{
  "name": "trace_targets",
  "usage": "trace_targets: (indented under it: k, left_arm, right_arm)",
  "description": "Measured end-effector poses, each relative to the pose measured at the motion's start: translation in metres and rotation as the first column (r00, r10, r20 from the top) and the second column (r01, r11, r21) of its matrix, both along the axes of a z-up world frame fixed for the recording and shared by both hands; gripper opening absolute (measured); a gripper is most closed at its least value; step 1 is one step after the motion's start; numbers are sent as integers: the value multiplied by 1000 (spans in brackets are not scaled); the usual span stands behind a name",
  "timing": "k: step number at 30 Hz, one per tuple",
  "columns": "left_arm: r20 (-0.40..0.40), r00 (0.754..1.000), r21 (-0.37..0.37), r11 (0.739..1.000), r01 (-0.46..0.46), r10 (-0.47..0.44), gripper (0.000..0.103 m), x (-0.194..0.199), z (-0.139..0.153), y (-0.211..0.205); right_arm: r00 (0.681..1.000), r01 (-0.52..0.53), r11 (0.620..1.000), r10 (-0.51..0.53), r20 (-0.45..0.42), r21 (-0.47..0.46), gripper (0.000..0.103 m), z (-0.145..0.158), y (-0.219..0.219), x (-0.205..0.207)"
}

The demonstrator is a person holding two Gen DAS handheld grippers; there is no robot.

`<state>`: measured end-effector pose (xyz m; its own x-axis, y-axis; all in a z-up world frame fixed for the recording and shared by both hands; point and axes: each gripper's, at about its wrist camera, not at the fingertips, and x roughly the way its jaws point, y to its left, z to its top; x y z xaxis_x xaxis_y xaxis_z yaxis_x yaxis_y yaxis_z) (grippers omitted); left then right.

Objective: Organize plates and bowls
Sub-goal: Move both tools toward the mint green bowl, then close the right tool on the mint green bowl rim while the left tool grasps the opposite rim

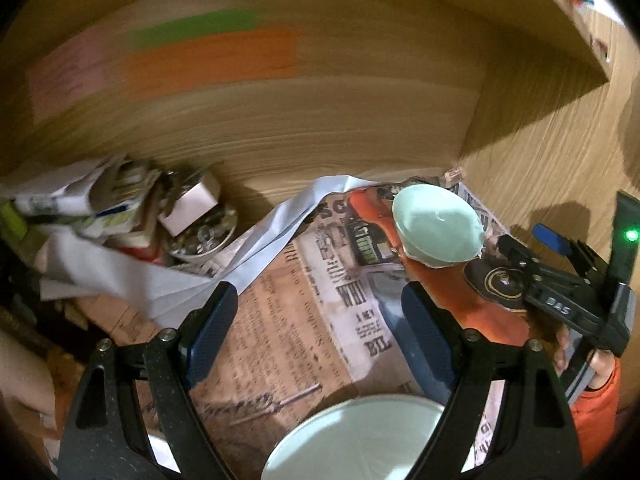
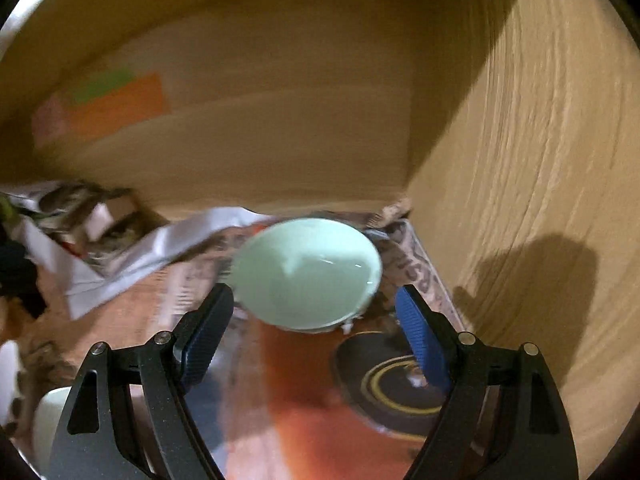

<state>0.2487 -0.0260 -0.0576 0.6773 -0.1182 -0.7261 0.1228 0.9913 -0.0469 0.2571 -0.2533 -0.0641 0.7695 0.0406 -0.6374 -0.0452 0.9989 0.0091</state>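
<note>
A pale green bowl (image 1: 438,226) (image 2: 308,274) sits on newspaper near the back right corner of a wooden cabinet shelf. My right gripper (image 2: 316,320) (image 1: 520,256) is open just in front of the bowl, its blue pads (image 2: 422,340) on either side of the near rim and not touching it. A pale green plate (image 1: 352,436) lies at the bottom of the left wrist view, under my left gripper (image 1: 320,332), which is open and holds nothing. A pale dish edge (image 2: 48,420) shows at the lower left of the right wrist view.
Newspaper (image 1: 288,320) lines the shelf. A heap of papers, a small box and a dish of small bits (image 1: 200,232) crowds the back left. White paper strips (image 1: 260,248) lie across the middle. The cabinet's side wall (image 2: 540,200) stands close on the right.
</note>
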Motion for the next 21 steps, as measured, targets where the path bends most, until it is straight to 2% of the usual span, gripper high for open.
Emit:
trace_targets:
  k: [4,6,9,11,12,17,21]
  left_arm:
    - [-44,999,3,1000,29,-29,85,17,-12,-12]
    - [-53,998,20,999,41,-40,85,23,-18,-18]
    - [-62,997,44,998,49,-46,85,32,-27,-26]
    - [-65,996,59,997,59,-55,85,38,-31,-32]
    - [-61,996,66,996,63,-59,85,40,-33,-34]
    - [-61,995,102,991,85,-79,83,55,-43,-47]
    - [-85,993,118,989,90,-80,76,68,-52,-51]
  right_arm:
    - [996,63,998,-62,-58,21,77,-18,-16,21]
    - [991,78,995,-71,-117,54,65,-29,-25,33]
    - [981,86,992,-69,-184,87,54,-42,-30,47]
    - [975,88,992,-67,-214,90,52,-49,-31,52]
    - [972,91,992,-69,-224,92,51,-52,-30,54]
    - [965,76,990,-42,-258,121,31,-61,-31,62]
    - [969,68,991,-37,-245,117,26,-58,-32,57]
